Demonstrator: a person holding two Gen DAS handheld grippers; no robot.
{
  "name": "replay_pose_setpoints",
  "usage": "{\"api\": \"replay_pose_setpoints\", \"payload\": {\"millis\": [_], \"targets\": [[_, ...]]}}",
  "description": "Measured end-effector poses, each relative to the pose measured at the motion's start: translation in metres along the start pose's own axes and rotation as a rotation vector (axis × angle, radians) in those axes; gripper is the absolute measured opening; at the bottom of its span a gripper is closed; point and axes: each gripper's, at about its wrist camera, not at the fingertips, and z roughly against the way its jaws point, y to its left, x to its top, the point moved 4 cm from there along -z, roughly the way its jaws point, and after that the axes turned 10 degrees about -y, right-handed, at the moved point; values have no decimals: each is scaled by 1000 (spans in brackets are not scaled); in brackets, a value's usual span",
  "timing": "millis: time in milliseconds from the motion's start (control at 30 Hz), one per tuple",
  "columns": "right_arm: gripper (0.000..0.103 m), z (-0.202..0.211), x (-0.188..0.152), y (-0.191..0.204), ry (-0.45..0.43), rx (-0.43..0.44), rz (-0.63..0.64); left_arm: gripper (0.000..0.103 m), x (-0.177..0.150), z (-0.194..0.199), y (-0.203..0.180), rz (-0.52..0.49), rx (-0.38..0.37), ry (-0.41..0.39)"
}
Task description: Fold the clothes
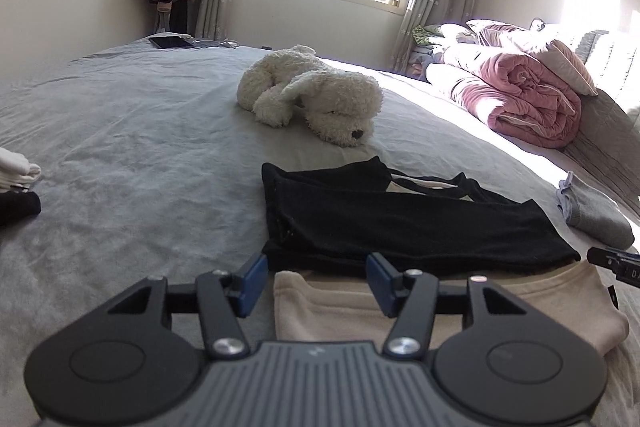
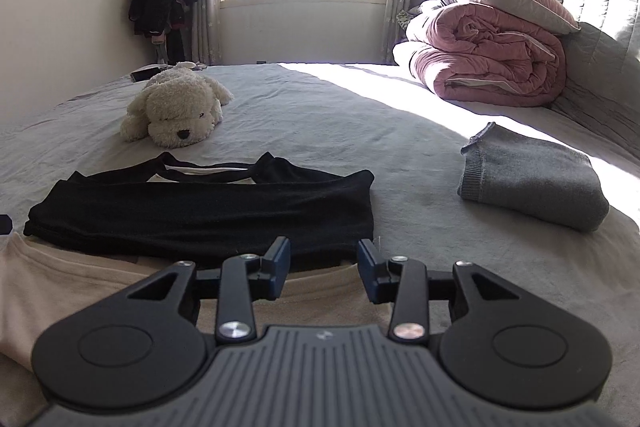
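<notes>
A beige garment (image 1: 460, 311) (image 2: 60, 291) with black sleeves folded across it (image 1: 400, 219) (image 2: 200, 211) lies flat on the grey bed. My left gripper (image 1: 316, 277) hovers open over its near left corner, with nothing between the blue pads. Over the garment's near right edge my right gripper (image 2: 323, 269) also stands open and empty. The tip of the right gripper (image 1: 616, 263) shows at the right edge of the left wrist view.
A white plush dog (image 1: 312, 95) (image 2: 176, 107) lies beyond the garment. A folded grey garment (image 2: 536, 183) (image 1: 596, 215) sits to the right, and a rolled pink quilt (image 2: 492, 59) lies by the headboard. White and black folded clothes (image 1: 18, 187) lie far left. A tablet (image 1: 170, 42) rests at the bed's far edge.
</notes>
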Motion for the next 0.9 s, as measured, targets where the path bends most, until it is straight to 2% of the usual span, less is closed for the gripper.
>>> {"api": "replay_pose_setpoints", "payload": {"millis": [300, 567, 800, 900], "targets": [[41, -7, 3, 29, 36, 105, -20, 54, -14, -22, -21, -15, -65, 107], [41, -15, -11, 45, 108, 165, 2, 54, -21, -28, -35, -74, -99, 105], [41, -15, -17, 49, 112, 167, 40, 53, -21, -27, -43, -97, -152, 100], [39, -14, -18, 51, 110, 167, 55, 50, -25, -31, -45, -113, -150, 119]]}}
